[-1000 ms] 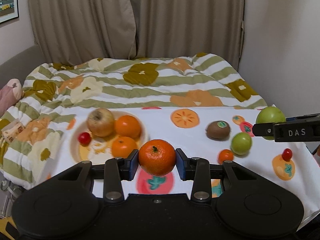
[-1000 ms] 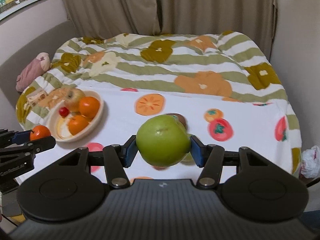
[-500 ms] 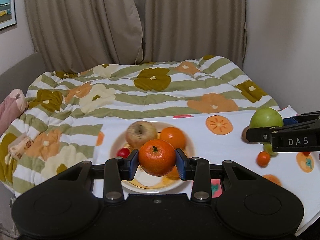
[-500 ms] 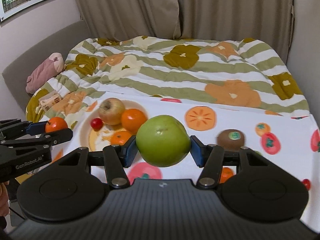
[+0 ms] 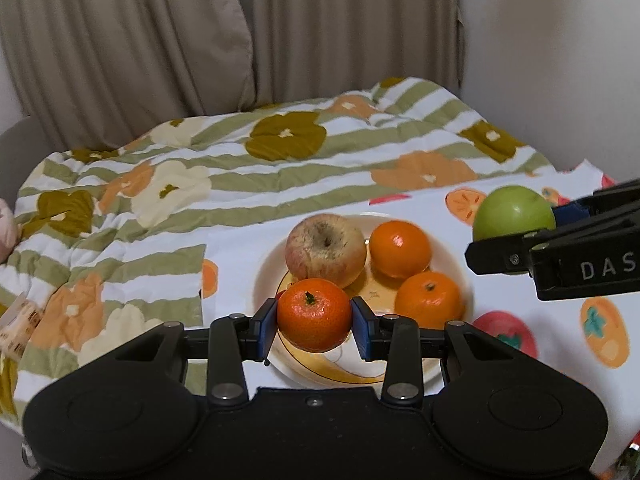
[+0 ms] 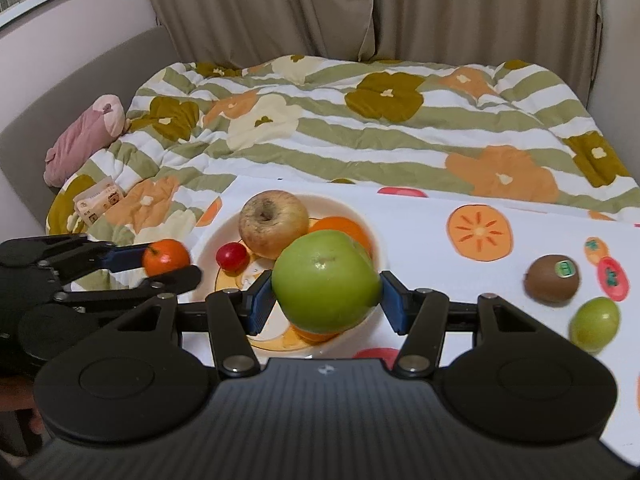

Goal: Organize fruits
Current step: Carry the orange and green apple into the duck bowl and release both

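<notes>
White letters "DAS" show on the side of the right gripper (image 5: pixel 516 220), and the kiwi (image 6: pixel 552 279) lying toward the right edge of the fruit-print cloth (image 6: pixel 400 216) wears a small green sticker whose mark is too small to read. The left gripper (image 5: pixel 314 322) is clamped on a mandarin (image 5: pixel 314 314), held over the near rim of the plate (image 5: pixel 260 280). The right gripper pinches a green apple (image 6: pixel 326 280) between its blue pads, above the plate's right side. On the plate lie a dull red apple (image 5: pixel 326 254), two oranges (image 5: pixel 400 248) and a cherry tomato (image 6: pixel 232 257); the held fruit hide the plate's front part in both views. A small green fruit (image 6: pixel 595 322) sits just beside the kiwi. The cloth lies on a striped flowered quilt (image 6: pixel 360 132), with a pink plush toy (image 6: pixel 84 138) and a printed packet (image 6: pixel 98 200) at the quilt's left edge
</notes>
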